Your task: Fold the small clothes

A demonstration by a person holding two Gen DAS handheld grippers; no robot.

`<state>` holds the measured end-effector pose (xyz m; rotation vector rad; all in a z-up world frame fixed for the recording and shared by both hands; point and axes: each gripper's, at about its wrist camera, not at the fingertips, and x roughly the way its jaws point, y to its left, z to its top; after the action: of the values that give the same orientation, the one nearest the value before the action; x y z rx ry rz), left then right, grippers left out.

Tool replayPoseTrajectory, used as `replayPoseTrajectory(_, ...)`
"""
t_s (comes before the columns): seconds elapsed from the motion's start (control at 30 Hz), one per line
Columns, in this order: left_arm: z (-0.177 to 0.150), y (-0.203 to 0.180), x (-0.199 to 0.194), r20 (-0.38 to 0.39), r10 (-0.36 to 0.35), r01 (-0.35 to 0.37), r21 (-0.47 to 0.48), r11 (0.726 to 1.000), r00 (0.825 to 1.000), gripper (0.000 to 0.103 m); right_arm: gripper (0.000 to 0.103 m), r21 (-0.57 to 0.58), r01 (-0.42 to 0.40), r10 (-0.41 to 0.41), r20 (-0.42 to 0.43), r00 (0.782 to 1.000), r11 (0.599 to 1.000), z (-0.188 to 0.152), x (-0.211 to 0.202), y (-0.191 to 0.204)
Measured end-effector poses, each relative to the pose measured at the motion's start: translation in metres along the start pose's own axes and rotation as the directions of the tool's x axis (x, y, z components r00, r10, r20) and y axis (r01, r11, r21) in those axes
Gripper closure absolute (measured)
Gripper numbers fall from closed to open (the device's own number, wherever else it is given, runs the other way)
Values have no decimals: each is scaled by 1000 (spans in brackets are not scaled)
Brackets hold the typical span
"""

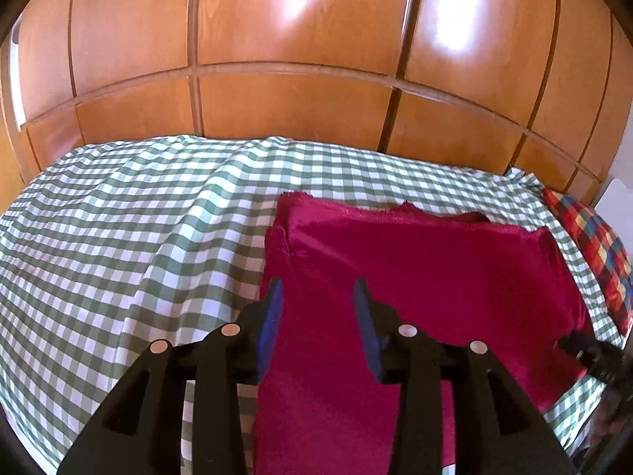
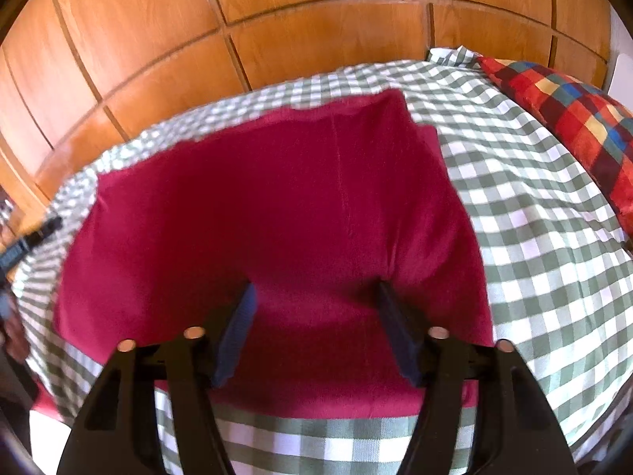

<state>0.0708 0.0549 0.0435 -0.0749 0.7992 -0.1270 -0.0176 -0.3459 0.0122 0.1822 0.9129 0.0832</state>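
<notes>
A crimson fleece garment (image 1: 427,273) lies folded flat on the green-and-white checked bedspread (image 1: 130,229). My left gripper (image 1: 318,289) is open and empty, hovering over the garment's left edge. In the right wrist view the same garment (image 2: 257,217) fills the middle, with a doubled layer at its far right corner. My right gripper (image 2: 314,291) is open and empty just above the garment's near part. The tip of the right gripper (image 1: 585,346) shows at the right edge of the left wrist view, and the left gripper (image 2: 29,241) shows at the left edge of the right wrist view.
A wooden panelled wardrobe (image 1: 296,39) stands right behind the bed. A red, blue and yellow checked pillow (image 2: 573,118) lies at the bed's right end. The bedspread (image 2: 554,217) is wrinkled to the left of the garment.
</notes>
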Motion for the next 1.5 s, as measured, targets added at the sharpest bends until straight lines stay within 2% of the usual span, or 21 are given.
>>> replayPoseTrajectory(0.1,-3,-3,3,-10,9,-9,14,1000,1000,66,46,24,-16,16,28,999,1000,13,-5,-7)
replayPoseTrajectory(0.3,-9,-5,11,-38,19,-18,21,1000,999,65,46,56,28,-31,46,998,998,33,3,-23)
replayPoseTrajectory(0.6,-28,-6,39,-107,44,-41,30,999,993,61,46,109,29,-34,47,998,994,28,8,-42)
replayPoseTrajectory(0.87,-41,-7,48,-57,45,-41,66,997,997,58,46,154,-2,-14,105,994,988,51,0,-62)
replayPoseTrajectory(1.03,-45,-4,49,-34,29,-27,56,998,999,56,47,161,-12,-6,110,994,987,73,14,-77)
replayPoseTrajectory(1.07,-45,-5,49,-30,34,-32,57,998,999,56,50,156,-17,0,110,994,988,79,18,-78)
replayPoseTrajectory(1.23,-45,-12,51,-25,79,-76,91,993,997,55,51,127,-41,30,85,996,991,100,44,-84)
replayPoseTrajectory(1.33,-45,-14,52,-27,98,-95,102,990,995,54,71,79,-80,76,49,996,994,106,61,-80)
replayPoseTrajectory(1.37,-45,-16,52,-28,107,-104,108,989,994,54,84,55,-89,87,39,995,994,107,64,-78)
replayPoseTrajectory(1.43,-45,-19,53,-32,131,-126,116,985,991,54,99,-31,-74,74,24,997,997,109,69,-71)
replayPoseTrajectory(1.5,-44,-22,54,-39,153,-147,122,982,987,54,100,-102,-31,36,50,998,994,114,64,-71)
